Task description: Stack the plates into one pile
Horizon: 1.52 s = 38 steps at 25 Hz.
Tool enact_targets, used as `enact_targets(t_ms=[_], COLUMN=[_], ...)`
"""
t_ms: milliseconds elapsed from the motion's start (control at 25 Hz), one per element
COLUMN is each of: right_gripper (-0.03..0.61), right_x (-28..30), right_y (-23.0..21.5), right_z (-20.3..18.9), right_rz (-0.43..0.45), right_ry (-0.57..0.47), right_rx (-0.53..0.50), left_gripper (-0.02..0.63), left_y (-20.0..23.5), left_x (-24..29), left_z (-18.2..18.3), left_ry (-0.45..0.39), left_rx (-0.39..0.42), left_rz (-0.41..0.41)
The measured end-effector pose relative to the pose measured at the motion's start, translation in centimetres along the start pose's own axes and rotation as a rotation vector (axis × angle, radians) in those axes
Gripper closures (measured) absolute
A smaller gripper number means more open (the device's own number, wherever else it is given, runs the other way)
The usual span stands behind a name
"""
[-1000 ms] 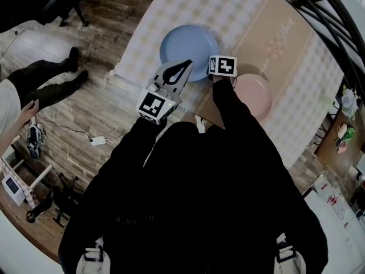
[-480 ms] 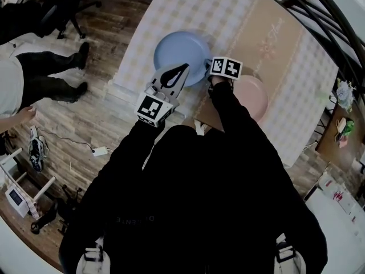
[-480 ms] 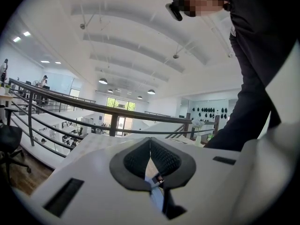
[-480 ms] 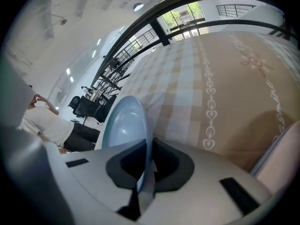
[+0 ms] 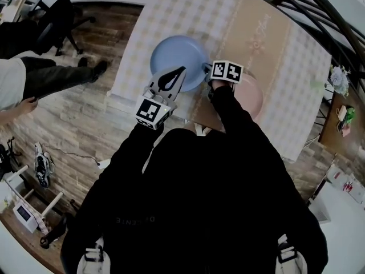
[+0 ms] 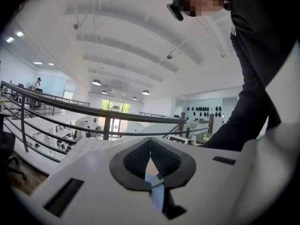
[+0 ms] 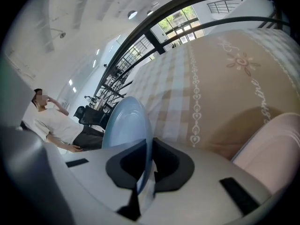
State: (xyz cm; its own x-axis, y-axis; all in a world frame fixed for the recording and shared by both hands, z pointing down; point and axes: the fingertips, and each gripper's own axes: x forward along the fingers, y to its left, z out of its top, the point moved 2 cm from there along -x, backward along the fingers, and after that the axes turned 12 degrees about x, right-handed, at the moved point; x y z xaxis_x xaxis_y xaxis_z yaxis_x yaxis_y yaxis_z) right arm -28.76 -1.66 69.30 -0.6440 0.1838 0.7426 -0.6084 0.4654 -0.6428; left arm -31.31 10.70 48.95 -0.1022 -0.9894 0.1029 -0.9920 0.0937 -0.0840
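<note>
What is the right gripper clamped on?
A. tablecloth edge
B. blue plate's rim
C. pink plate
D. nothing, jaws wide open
B: in the right gripper view the right gripper has just closed its jaws on the rim of the blue plate, which stands edge-on between the pads, while the pink plate lies off to the side on the table.

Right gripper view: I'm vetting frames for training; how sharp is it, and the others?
Right gripper view: fisheye bows the railing; blue plate and pink plate look soft. Left gripper view: bright ceiling washed out, corners dark. Head view: dark clothing loses detail.
</note>
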Motion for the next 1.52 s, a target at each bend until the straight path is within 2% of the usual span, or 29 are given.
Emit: enact_targets(t_ms=[320, 720, 1120, 1520], right_gripper=[0.554, 0.551, 0.551, 0.548], right_x=[-5.3, -13.3, -19.5, -21.1], right_y=[-1.9, -9.1, -16.8, -22.1], right_z=[0.9, 0.8, -2.4, -6.7], right_rz=[0.019, 0.018, -0.021, -0.048], right_ry=[-0.081, -0.175, -0.243, -0.240], right_rx=[0.095, 0.255, 0.366, 0.457], left_gripper=[0.594, 0.594, 0.594, 0.594], left_y=[-1.6, -7.2, -12.4, -15.1], left_x=[2.0, 6.7, 10.3, 11.6], left_z=[1.6, 3.7, 4.6, 4.7], left_ry=[-0.026, -0.059, -0.064, -0.048], left_rx=[0.028, 0.049, 0.060, 0.064], left_rz=[-0.120, -0.294, -0.446, -0.514])
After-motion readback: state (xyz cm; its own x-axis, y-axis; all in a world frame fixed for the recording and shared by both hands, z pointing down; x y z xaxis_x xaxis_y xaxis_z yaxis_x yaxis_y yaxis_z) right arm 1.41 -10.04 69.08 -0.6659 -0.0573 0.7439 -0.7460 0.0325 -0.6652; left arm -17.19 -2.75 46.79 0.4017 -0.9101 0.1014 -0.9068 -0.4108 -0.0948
